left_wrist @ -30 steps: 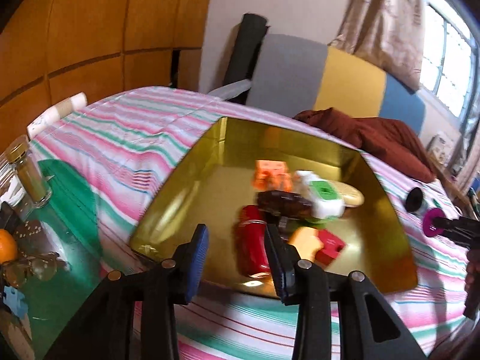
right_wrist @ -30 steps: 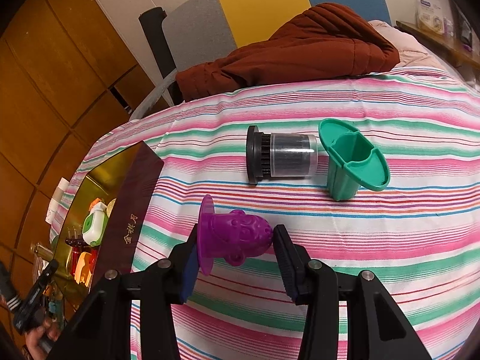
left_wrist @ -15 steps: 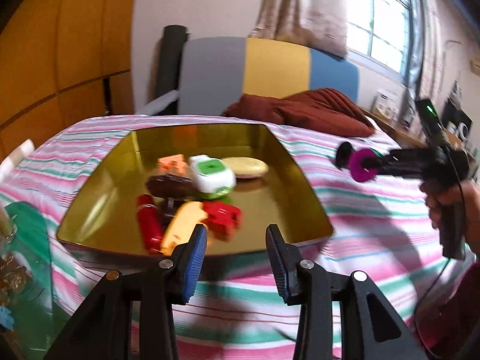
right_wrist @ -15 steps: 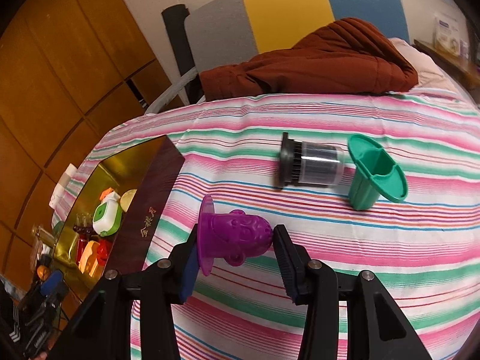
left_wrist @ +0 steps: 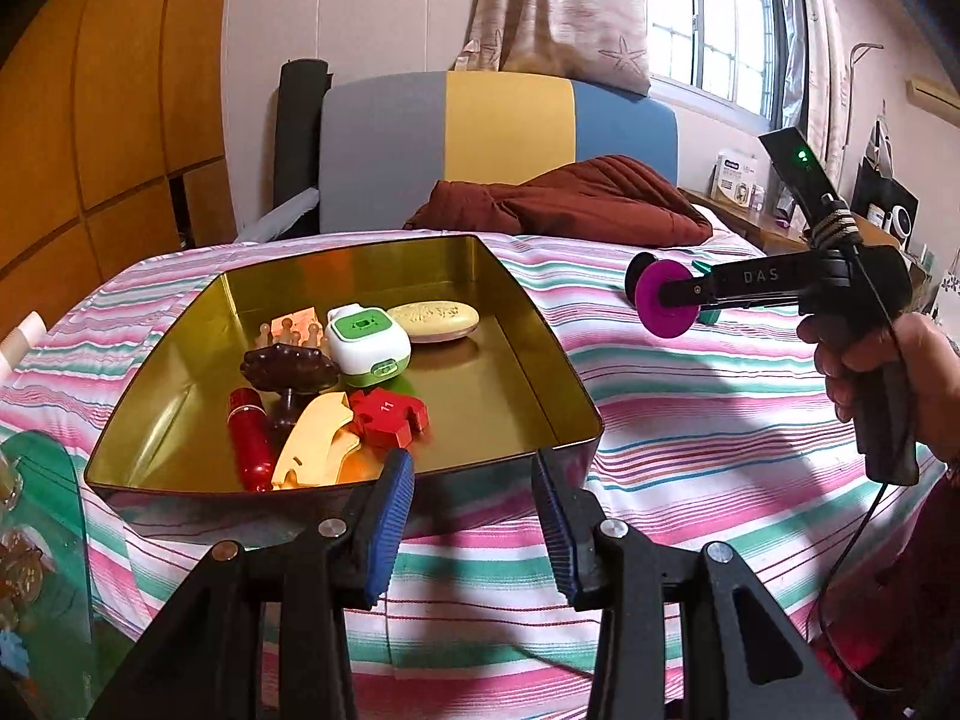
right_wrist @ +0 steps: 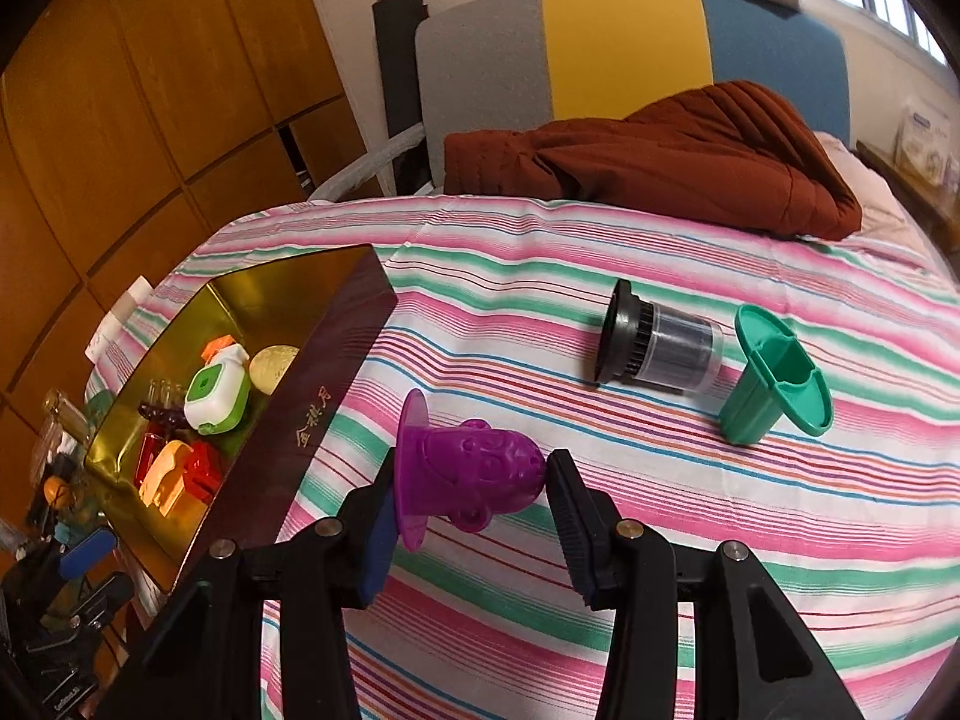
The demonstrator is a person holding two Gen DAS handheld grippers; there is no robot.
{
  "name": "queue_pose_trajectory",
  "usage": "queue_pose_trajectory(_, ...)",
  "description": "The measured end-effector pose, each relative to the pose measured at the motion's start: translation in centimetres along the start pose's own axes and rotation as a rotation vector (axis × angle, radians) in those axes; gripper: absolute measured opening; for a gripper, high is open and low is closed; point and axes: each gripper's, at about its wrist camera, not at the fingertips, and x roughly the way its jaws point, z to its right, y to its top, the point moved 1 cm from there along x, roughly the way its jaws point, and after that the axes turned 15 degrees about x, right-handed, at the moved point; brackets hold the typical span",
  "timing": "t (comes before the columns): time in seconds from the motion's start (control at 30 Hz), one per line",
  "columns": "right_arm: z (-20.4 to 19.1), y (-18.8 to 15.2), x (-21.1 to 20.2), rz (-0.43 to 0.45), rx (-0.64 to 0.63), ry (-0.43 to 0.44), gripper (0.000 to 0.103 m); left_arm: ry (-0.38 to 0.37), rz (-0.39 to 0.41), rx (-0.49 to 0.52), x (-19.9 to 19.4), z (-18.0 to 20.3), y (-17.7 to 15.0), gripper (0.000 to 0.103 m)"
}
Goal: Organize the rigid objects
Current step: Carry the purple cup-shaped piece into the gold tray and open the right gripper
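Progress: the gold metal tin [left_wrist: 558, 360] ahead of the left gripper [left_wrist: 474, 504] already holds several small items, among them a white-and-green plastic case [left_wrist: 367, 345].

Left gripper: jaws parted, nothing between them.

Right gripper [right_wrist: 474, 507]: clenched on the purple plastic face-shaped mould [right_wrist: 468, 477], lifted off the striped bedspread [right_wrist: 660, 510], tin to its left.

Left to do, judged: the black-capped clear cylinder [right_wrist: 660, 343] and green plastic cup [right_wrist: 774, 384], ahead-right of it.

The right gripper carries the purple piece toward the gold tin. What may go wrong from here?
1. The right gripper pinches the purple mould only by its flange and rounded end; it may slip out over the striped cloth.
2. The gold tin is already crowded at its near side, so the piece might land on the red block and tip.
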Motion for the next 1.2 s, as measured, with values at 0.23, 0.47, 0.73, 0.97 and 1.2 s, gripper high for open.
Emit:
queue_pose_trajectory(0.23,-2.3,-0.9,-0.2,-0.003,-0.081,-0.016,0.047,-0.006,0.006,-0.020,-0.2,-0.4,0.0,0.041)
queue_pose_trajectory(0.47,-6.2,-1.1,-0.6,-0.007,-0.119,0.035,0.047,-0.013,0.008,-0.049,-0.2,-1.0,-0.4,0.041)
queue_pose_trajectory(0.73,-12.5,-1.5,-0.8,0.010,-0.228,0.082,0.047,-0.024,0.029,-0.089,-1.0,-2.2,-0.9,0.041)
queue_pose_trajectory(0.97,-15.6,-2.6,1.2,-0.036,-0.297,0.042,0.047,-0.012,0.033,-0.126,-1.5,-3.3,-1.6,0.041)
queue_pose_trajectory(1.2,-16.1,-3.4,3.5,-0.090,-0.308,0.004,0.047,-0.007,0.027,-0.147,-1.6,-4.0,-2.3,0.041)
